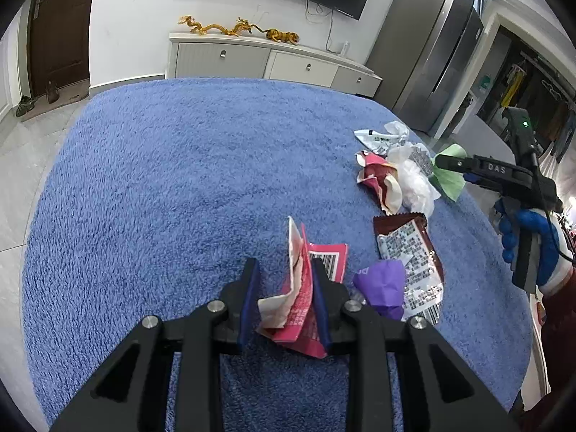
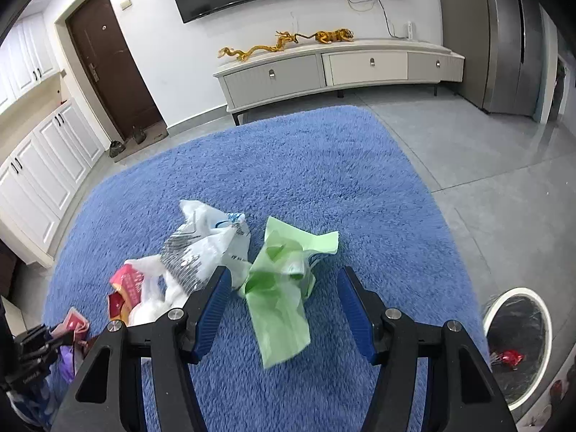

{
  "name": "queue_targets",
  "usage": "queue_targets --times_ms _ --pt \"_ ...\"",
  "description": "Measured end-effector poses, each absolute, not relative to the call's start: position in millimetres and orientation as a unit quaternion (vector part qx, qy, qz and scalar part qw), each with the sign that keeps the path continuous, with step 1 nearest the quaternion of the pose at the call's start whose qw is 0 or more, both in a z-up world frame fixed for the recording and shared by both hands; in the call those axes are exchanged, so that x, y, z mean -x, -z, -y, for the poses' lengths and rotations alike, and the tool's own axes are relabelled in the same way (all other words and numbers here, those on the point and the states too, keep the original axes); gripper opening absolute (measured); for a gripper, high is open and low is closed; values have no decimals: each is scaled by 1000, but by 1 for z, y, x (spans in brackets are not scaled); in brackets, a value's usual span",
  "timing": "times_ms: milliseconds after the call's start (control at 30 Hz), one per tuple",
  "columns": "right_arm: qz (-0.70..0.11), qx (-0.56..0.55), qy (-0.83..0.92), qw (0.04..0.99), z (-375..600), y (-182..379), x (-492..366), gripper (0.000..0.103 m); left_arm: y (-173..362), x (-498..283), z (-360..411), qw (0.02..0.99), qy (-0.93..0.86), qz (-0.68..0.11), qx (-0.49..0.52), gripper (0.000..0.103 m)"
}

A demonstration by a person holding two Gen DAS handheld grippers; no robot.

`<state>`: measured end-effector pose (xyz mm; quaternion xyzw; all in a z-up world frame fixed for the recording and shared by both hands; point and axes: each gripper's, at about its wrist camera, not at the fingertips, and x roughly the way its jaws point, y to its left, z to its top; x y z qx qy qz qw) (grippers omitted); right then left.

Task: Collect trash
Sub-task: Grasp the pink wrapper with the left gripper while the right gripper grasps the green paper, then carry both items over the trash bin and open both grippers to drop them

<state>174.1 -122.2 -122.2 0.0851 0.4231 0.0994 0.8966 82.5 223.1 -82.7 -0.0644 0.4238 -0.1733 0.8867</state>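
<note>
Trash lies on a blue rug (image 1: 180, 180). My left gripper (image 1: 286, 270) has its jaws around a pink wrapper (image 1: 306, 291), which stands on edge between the pads; the right pad touches it, a gap remains on the left. A purple wrapper (image 1: 381, 284) and a brown wrapper (image 1: 410, 248) lie just to its right. My right gripper (image 2: 284, 280) is open, its jaws on either side of a crumpled green bag (image 2: 277, 295) on the rug (image 2: 324, 165). It also shows in the left wrist view (image 1: 442, 162). White plastic wrappers (image 2: 205, 248) lie left of it.
A white bin with a black liner (image 2: 518, 345) stands off the rug at the right, with a red wrapper inside. A red and cream wrapper (image 1: 378, 183) lies by the white plastic. A TV cabinet (image 2: 338, 68) and a fridge (image 1: 432, 54) stand beyond the rug.
</note>
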Motion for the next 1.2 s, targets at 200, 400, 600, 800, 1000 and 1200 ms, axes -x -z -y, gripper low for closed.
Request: queue_targets --times_ms 200,400,600,800,1000,1200 --pt "-424 -113 -121 890 130 129 -177 33 82 -81 -213 891 159 -423 37 27" --pt "-414 -93 -119 898 132 119 -156 28 80 -80 -212 893 139 -425 49 21" --pt "-399 -71 -122 906 134 104 -122 27 68 -64 -201 903 132 -408 28 16" --pt "-396 -55 -130 907 137 99 -85 27 47 -45 -196 916 115 -383 3 11" --pt "-389 -49 -137 910 144 93 -50 27 26 -27 -193 926 103 -363 7 7" --pt "-372 -56 -135 917 160 82 -22 27 -6 -15 -172 934 123 -336 4 7"
